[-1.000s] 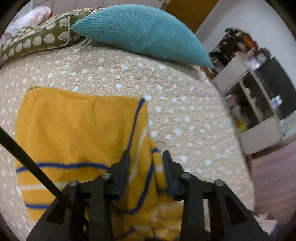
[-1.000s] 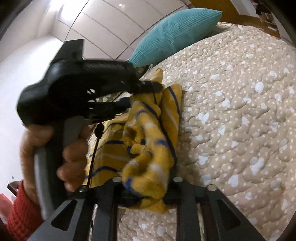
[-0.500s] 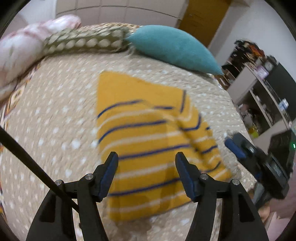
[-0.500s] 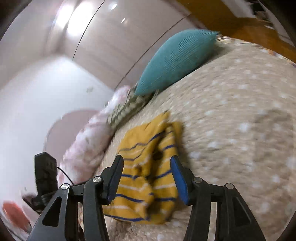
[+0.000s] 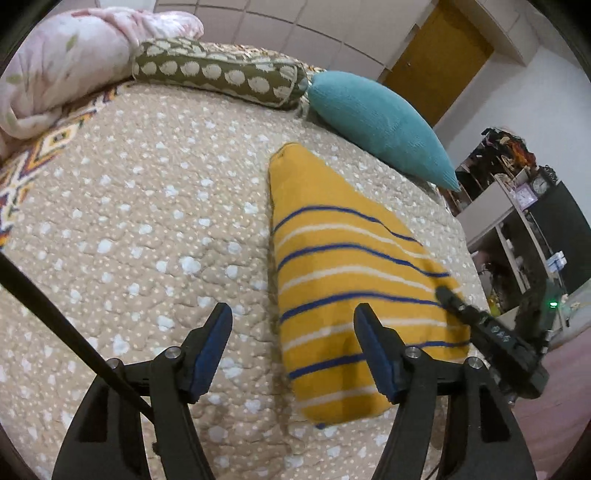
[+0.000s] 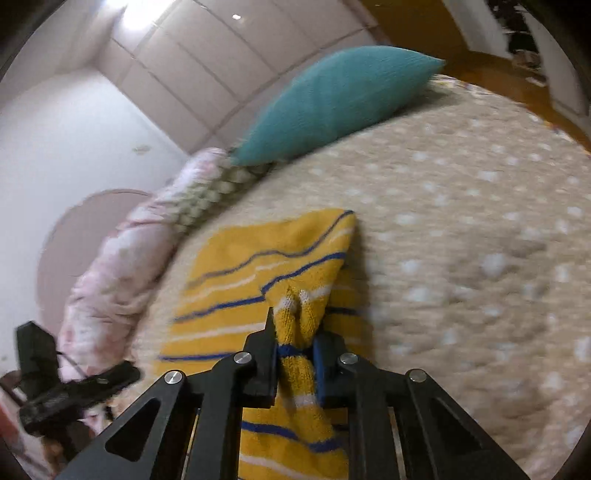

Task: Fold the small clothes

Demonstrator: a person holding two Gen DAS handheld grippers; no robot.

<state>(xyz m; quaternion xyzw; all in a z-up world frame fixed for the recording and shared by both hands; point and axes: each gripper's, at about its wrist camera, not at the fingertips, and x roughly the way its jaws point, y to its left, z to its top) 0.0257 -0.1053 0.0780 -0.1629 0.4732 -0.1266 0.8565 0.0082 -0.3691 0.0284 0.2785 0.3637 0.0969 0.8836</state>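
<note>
Now your right tongs [image 6: 295,354] have just clamped the yellow striped garment [image 5: 347,280] near the teal pillow [image 5: 376,122]; left tongs [image 5: 291,347], just opening, hold nothing. Next, carry that pinched edge across.

The room is bright with soft indoor light, and a white glare shines on the wall panels [image 6: 155,14]. The right wrist picture is smeared and fuzzy. Both round pictures bend and go dark at the edges.
</note>
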